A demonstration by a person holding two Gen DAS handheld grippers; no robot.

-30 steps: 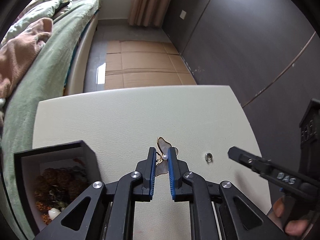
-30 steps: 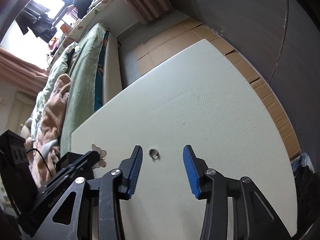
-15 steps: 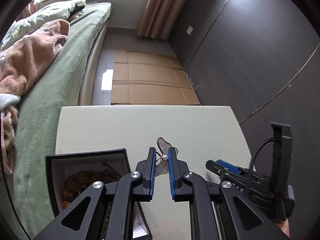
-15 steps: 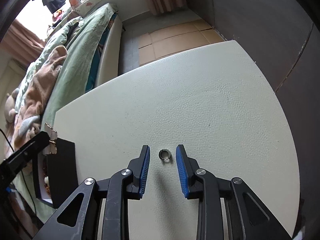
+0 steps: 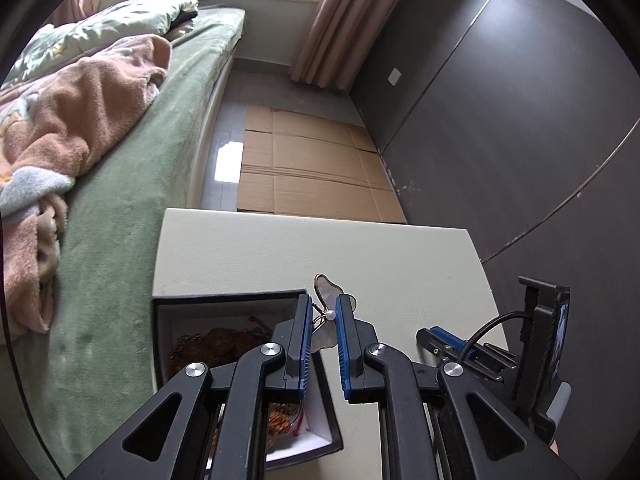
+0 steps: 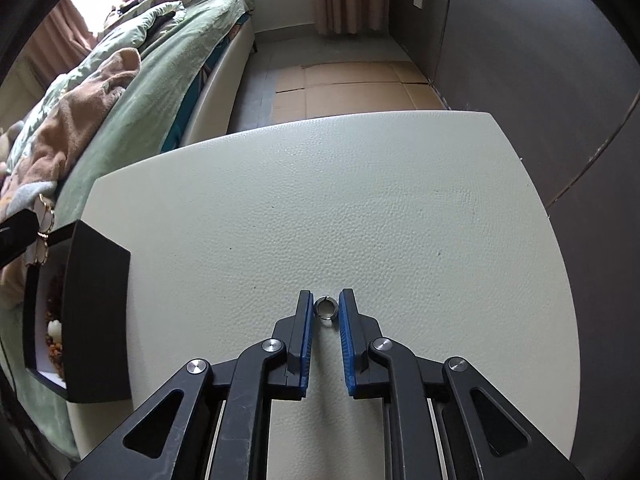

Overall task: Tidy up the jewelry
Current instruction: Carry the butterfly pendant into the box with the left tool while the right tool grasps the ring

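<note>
- Bedroom setting: pale textured table (image 6: 360, 200) up front, a bed (image 5: 132, 184) with green cover beyond its far-left side, flattened cardboard (image 5: 312, 168) on the floor past the far edge.
- Left gripper (image 5: 324, 316) — jaws clamped on a butterfly brooch (image 5: 325, 300); gold-rimmed wings stick out above and below the pads, a small pearl right in the gap.
- Under and to the left of those jaws sits the open black box (image 5: 224, 298), and the brooch hangs about over its right wall, not yet inside by my reading.
- In the box already: a heap of brown-gold chain and beads (image 5: 216, 340), so some of the sorting looks done.
- From the right wrist view the brooch shows again far left, held above the box's near corner.
- Right gripper (image 6: 325, 312) — its jaws have just been closing, and a small silver ring (image 6: 326, 308) sits between the tips, on the table.
- The pads look right at the ring's sides; whether they press it yet I cannot tell — the gap is tiny either way.
- No other loose piece shows on the table in either view.
- What's left, as I judge it: drop the brooch into the box, then lift the ring and carry it over to the box as well.
- Two pieces in play, both close to finished — the brooch nearer home than the ring.
</note>
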